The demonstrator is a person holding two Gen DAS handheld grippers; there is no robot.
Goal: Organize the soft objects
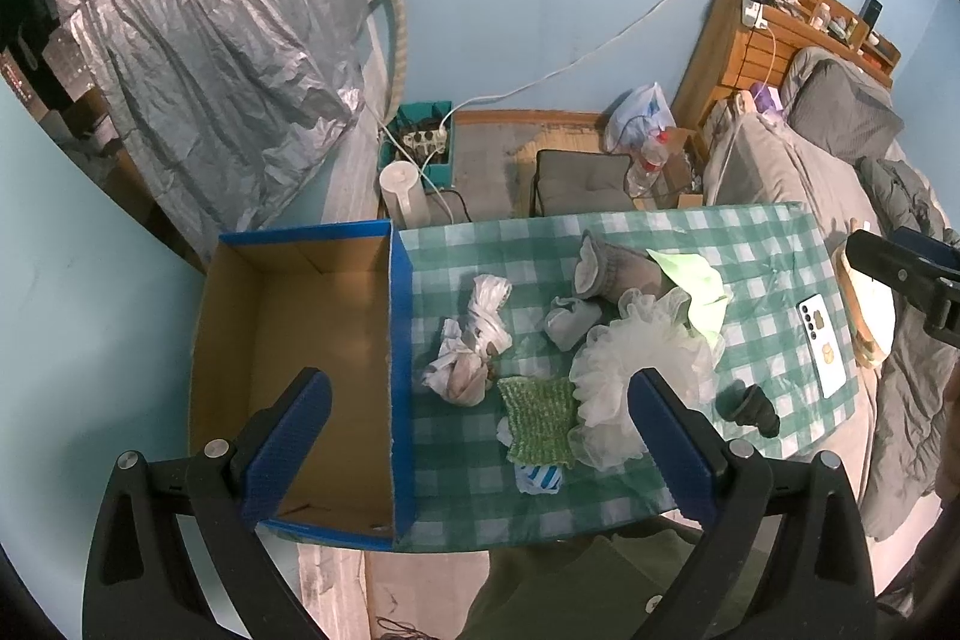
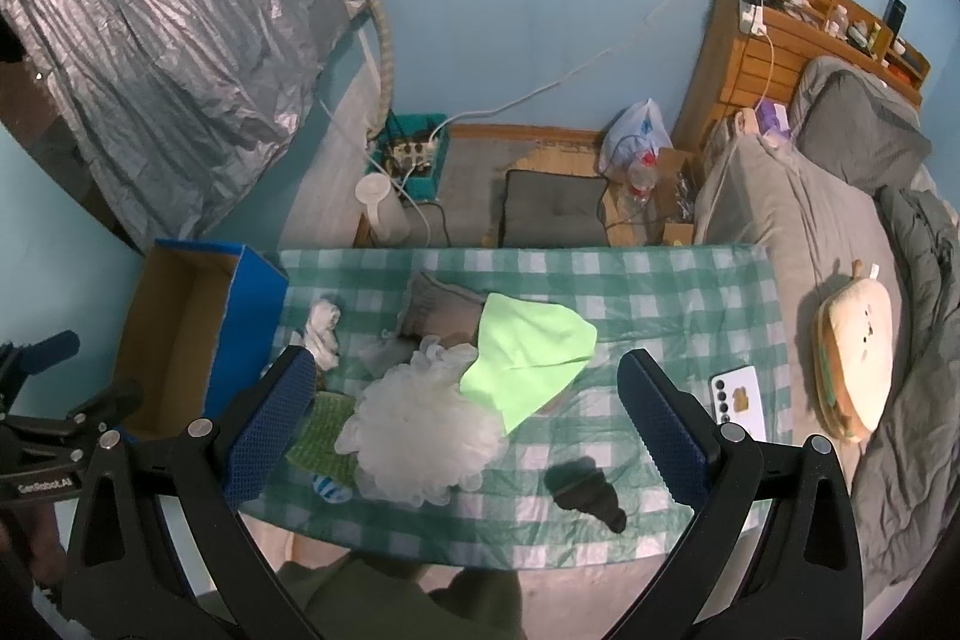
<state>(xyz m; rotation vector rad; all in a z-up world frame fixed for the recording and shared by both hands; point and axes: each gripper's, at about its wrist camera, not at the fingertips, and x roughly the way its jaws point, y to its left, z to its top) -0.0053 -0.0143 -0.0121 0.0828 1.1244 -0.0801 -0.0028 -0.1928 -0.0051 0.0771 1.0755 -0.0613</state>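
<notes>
Soft things lie on a green checked tablecloth [image 1: 750, 244] [image 2: 660, 280]: a white mesh puff [image 1: 630, 370] [image 2: 414, 430], a lime cloth [image 1: 696, 286] [image 2: 528, 358], a green knitted pad [image 1: 537, 418] [image 2: 321, 436], grey socks [image 1: 606, 268] [image 2: 438, 310], knotted white plastic bags [image 1: 474, 340] [image 2: 321, 328], a black sock [image 1: 750, 403] [image 2: 585, 493] and a small blue-striped item [image 1: 540, 478] [image 2: 330, 490]. An empty blue cardboard box [image 1: 300, 370] [image 2: 180, 334] stands at the table's left end. My left gripper [image 1: 480, 448] hovers open over the box wall and the pad. My right gripper [image 2: 462, 436] is open above the puff.
A white phone [image 1: 825, 346] [image 2: 741, 400] lies at the table's right edge. A bed with grey bedding [image 2: 840, 232] and a sandwich plush [image 2: 852, 358] flanks the right. Beyond the table are a floor cushion [image 2: 552, 208], a bottle [image 1: 645, 160] and a power strip [image 1: 420, 142].
</notes>
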